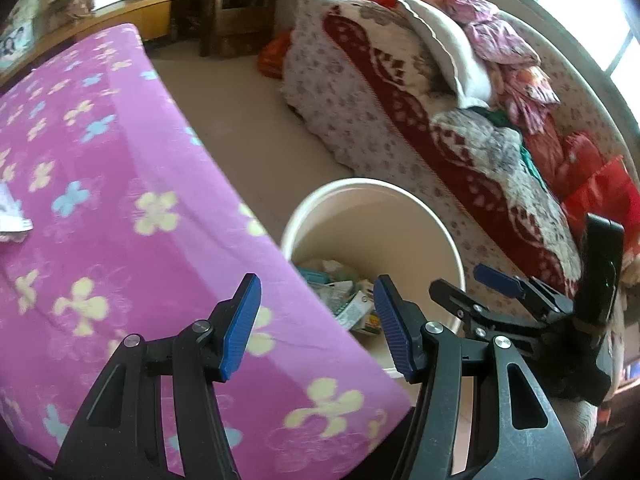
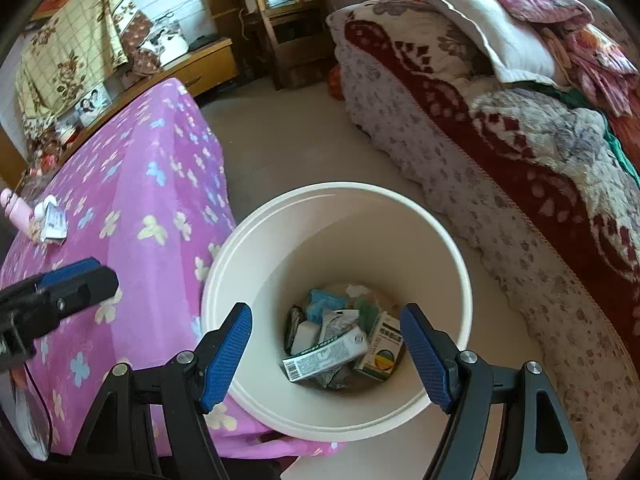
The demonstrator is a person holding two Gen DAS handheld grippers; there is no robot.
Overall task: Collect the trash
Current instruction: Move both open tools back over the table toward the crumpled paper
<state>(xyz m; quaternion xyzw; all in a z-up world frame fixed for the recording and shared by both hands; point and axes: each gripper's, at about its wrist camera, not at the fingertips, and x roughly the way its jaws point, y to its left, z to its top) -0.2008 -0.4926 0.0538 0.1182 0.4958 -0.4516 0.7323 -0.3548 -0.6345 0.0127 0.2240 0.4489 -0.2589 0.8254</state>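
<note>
A cream round bin (image 2: 340, 190) stands on the floor against the purple flowered table (image 2: 140, 200). Inside it lie a white carton with a barcode (image 2: 324, 356), a green and yellow box (image 2: 382, 352) and a teal packet (image 2: 326, 302). My right gripper (image 2: 326, 356) hangs open over the bin's mouth with nothing between its blue pads. My left gripper (image 1: 316, 324) is open and empty too, above the table's edge beside the bin (image 1: 372, 184). The right gripper (image 1: 476, 288) shows at the right of the left wrist view. Crumpled white paper (image 2: 54, 222) lies on the table's far left.
A pink bottle (image 2: 16, 208) stands by the paper. A bed piled with patterned blankets and pillows (image 2: 520, 140) runs along the right. Bare floor (image 2: 288, 140) lies between bed and table. A wooden cabinet (image 2: 288, 20) and a low dresser (image 2: 200, 64) stand at the back.
</note>
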